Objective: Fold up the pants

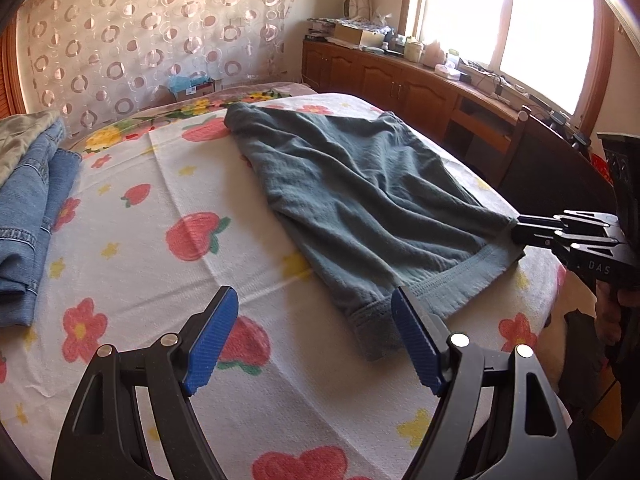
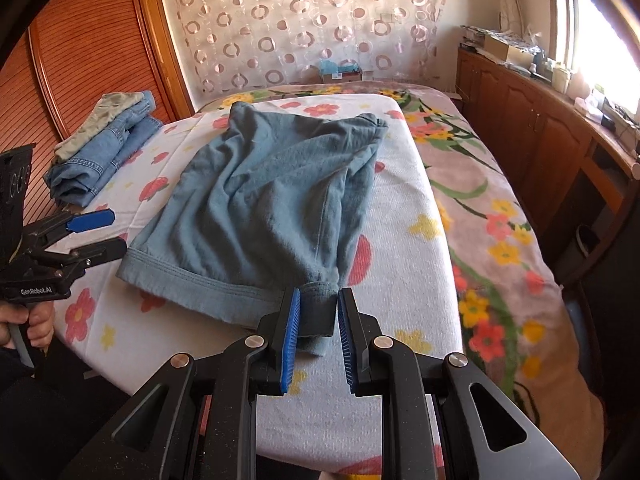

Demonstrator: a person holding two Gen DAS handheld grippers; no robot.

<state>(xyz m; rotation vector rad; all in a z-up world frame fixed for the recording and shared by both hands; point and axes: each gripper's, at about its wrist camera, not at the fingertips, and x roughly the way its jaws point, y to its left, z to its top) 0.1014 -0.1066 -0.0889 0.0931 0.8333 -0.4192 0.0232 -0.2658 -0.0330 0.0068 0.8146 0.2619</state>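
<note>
Teal-grey pants (image 1: 360,200) (image 2: 260,208) lie crumpled on a flower-print towel (image 1: 140,240), waistband toward me. In the right wrist view my right gripper (image 2: 319,304) is shut on the waistband's right corner, and the cloth fills the gap between its blue pads. The left wrist view shows that gripper (image 1: 518,228) from the side, pinching the same corner. My left gripper (image 1: 314,294) (image 2: 112,234) stands open at the waistband's other corner. That corner lies just inside its right finger (image 1: 416,340), with no pad pressing on it.
A stack of folded jeans (image 1: 28,208) (image 2: 104,148) sits at the towel's far left. The towel covers part of a flowered bedspread (image 2: 480,200). Wooden cabinets (image 1: 400,80) with clutter run under the window on the right. A slatted wardrobe door (image 2: 80,60) stands on the left.
</note>
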